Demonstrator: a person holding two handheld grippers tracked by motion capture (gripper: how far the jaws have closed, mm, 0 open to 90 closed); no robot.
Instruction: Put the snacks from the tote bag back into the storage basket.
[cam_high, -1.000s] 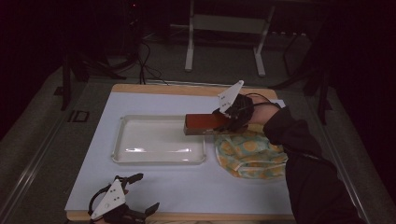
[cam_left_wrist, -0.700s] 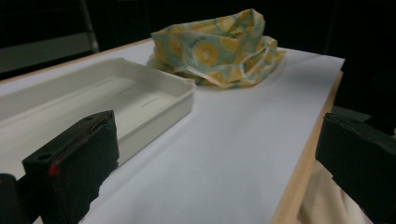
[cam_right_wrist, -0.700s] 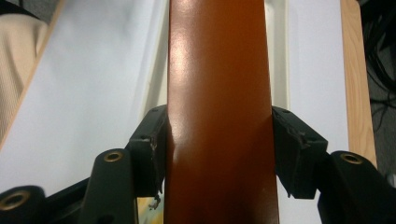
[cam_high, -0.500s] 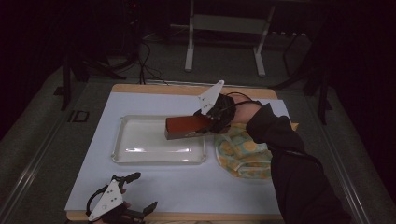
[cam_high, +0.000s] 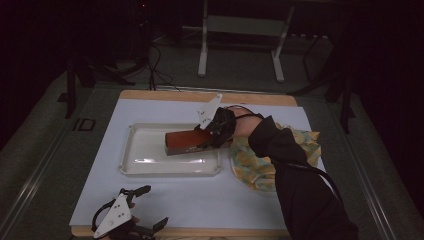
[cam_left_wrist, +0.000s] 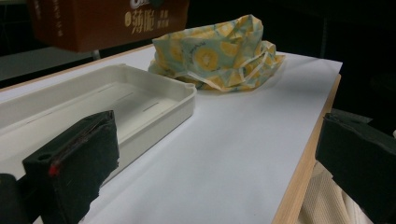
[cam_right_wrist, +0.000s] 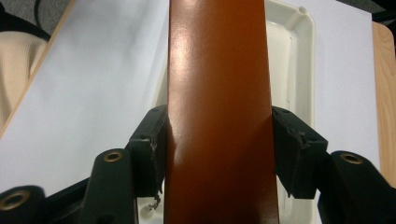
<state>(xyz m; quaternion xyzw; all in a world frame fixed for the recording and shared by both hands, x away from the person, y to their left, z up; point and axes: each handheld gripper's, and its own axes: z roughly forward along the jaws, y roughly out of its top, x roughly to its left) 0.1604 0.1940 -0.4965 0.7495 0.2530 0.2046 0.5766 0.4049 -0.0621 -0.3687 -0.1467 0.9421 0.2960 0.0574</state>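
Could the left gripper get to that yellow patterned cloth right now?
Probably not directly: the left gripper sits at the near edge, and the white tray plus the right gripper's arm lie before the cloth.

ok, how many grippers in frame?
2. The right gripper is over the white tray, clamped on the brown box. The left gripper sits open at the table's near edge.
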